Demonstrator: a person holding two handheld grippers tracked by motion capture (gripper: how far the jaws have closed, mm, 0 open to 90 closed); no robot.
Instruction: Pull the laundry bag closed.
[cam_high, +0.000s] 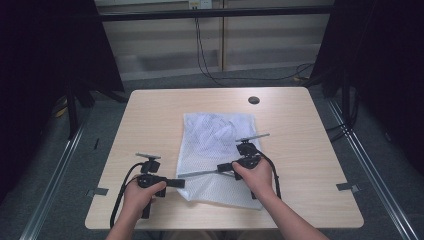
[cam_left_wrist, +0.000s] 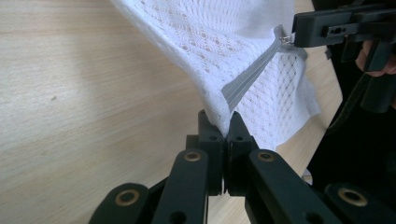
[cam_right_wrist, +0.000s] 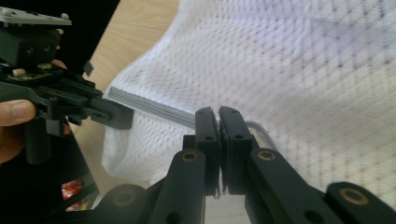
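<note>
- Mesh laundry bag (cam_high: 215, 150), white, flat on the middle of the wooden table (cam_high: 150, 115), near end lifted slightly where the grey zipper (cam_high: 200, 173) runs across it.
- Left gripper (cam_left_wrist: 226, 125) clamped on the bag's corner at the zipper's end, jaws together with fabric bunched between them.
- Right gripper (cam_right_wrist: 218, 116) closed on what looks like the zipper pull, jaws pressed together over the grey tape; the pull itself hidden between them, so grip depth hard to judge.
- Likely slip: a thin pinch on the pull could let go under a sideways tug, leaving the zipper half run.
- Likely snag: loose mesh beside the teeth could get drawn into the slider if the tape goes slack.
- Likely drag: too weak a hold at the left corner and the whole bag would slide across the table instead of the slider moving.
- Possible tear: hard pulling against a jammed slider, straining the fine netting.
</note>
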